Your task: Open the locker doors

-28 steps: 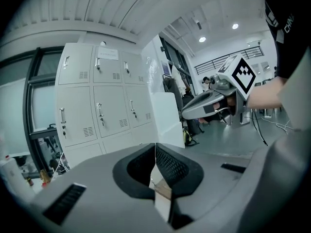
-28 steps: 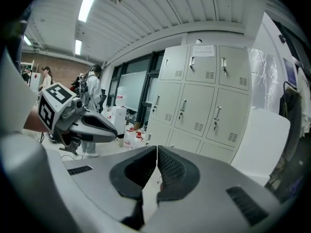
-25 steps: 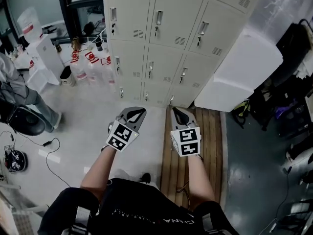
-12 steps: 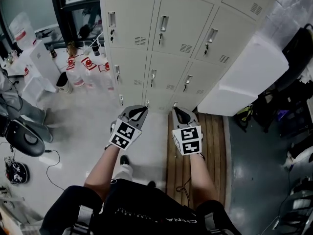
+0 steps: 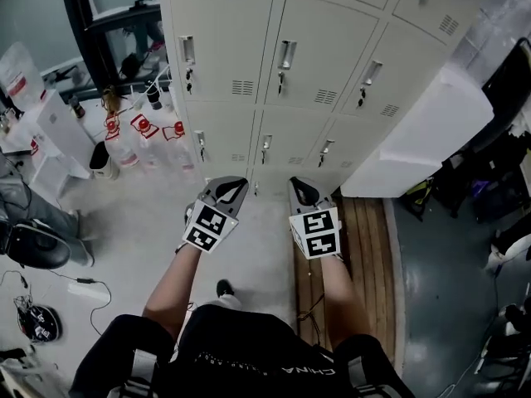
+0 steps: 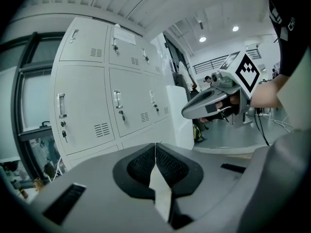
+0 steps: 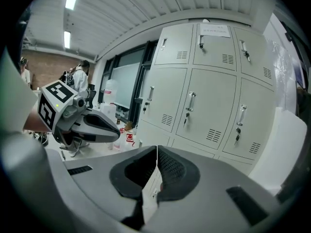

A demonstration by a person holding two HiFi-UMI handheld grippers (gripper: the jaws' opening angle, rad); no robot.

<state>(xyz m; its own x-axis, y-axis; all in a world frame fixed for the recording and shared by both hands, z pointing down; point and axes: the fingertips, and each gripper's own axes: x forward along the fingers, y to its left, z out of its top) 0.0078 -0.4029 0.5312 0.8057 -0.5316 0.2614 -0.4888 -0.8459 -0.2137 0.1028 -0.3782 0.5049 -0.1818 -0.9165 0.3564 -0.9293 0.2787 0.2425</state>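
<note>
Grey left gripper and right gripper had jaws pressed together, empty. Cream metal locker doors stood closed ahead of both.

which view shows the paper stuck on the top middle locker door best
The right gripper view: the paper sits near face-on on the top middle door, print too small to read. The left gripper view shows it smaller and slanted. The head view crops the top row, so it is missing there.

Left tongs and right tongs point forward side by side; both closed, empty.
</note>
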